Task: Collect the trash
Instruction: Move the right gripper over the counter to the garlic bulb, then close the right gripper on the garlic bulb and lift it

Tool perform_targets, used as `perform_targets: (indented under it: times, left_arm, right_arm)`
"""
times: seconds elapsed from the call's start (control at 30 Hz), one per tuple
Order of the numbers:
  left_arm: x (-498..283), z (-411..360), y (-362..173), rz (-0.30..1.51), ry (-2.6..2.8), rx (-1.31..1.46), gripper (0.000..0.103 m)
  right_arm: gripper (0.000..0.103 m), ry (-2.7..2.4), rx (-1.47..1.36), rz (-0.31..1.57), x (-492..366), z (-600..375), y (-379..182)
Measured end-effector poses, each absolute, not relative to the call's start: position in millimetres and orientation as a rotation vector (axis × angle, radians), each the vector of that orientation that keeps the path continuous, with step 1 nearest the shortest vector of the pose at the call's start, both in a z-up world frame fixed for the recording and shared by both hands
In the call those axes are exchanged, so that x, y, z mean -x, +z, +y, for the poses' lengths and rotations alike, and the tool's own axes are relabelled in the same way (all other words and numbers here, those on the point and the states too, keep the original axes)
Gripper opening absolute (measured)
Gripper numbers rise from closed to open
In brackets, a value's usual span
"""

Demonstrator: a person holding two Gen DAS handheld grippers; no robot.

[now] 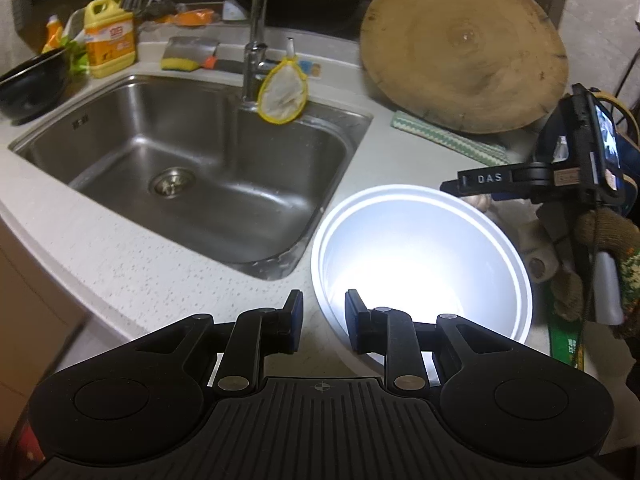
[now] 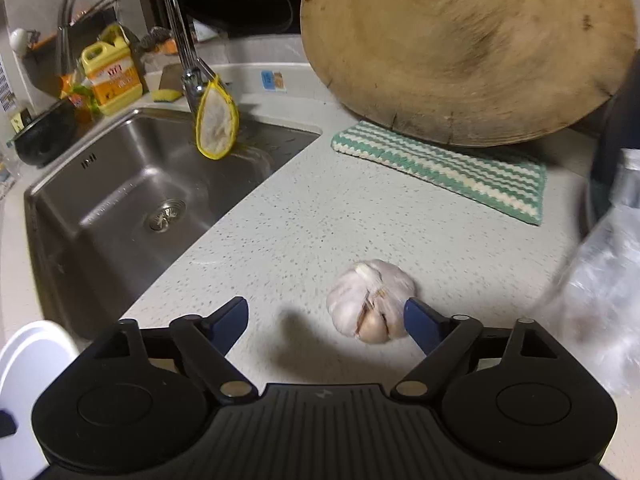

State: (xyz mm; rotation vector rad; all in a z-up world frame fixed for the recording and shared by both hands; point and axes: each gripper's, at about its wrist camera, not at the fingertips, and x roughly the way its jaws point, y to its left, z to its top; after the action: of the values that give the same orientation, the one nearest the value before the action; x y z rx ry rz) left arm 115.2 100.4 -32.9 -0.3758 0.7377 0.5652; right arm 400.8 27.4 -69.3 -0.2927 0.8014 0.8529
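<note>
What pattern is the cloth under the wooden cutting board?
Green-and-white zigzag stripes on the cloth; clearest in the right wrist view.

White bowl [image 1: 420, 240], yellow detergent jug [image 1: 108, 40], green-white zigzag cloth [image 2: 448, 168] (striped), pale speckled counter [image 2: 300, 220].

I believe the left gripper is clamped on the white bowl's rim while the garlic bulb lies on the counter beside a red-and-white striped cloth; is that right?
Nearly right; only the cloth's colour is wrong. The right wrist view shows the striped cloth is green and white, lying under the round wooden board. The rest holds: the left gripper is clamped on the white bowl rim, and the garlic bulb lies on the counter.
</note>
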Motion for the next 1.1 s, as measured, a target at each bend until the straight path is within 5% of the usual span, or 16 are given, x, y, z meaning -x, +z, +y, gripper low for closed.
perform_targets:
  times: [0.07,0.13,0.2,0.6,0.8,0.9,0.97,1.1]
  left_arm:
    - [-114,101,-33,0.741,0.576,0.378,0.027]
    - [-114,101,-33,0.744,0.58,0.378,0.027]
    - [-116,101,-33,0.745,0.577,0.376,0.027]
    - [-137,89,-38,0.768,0.489,0.359,0.027]
    - [-134,95,-40,0.749,0.445,0.401,0.027]
    - [-133,105,-45,0.738,0.443,0.454,0.027]
    - [-132,111,-47,0.727,0.439,0.479,0.027]
    - [-139,116,-53,0.719,0.409,0.508,0.026]
  right_arm:
    - [0.077,0.842,0.322,0.77,-399,31,-69]
    - [0.053,0.833,0.359,0.749,-398,31,-67]
    - [0.046,0.844,0.356,0.752,-399,25,-65]
    - [0.052,0.805,0.304,0.803,-406,27,-86]
    - [0.047,0.836,0.249,0.792,-394,9,-70]
    - [0.037,0.848,0.257,0.781,-378,-11,-59]
    - [0.014,0.855,0.257,0.781,-367,-28,-54]
    - [0.011,0.828,0.273,0.778,-345,-63,-55]
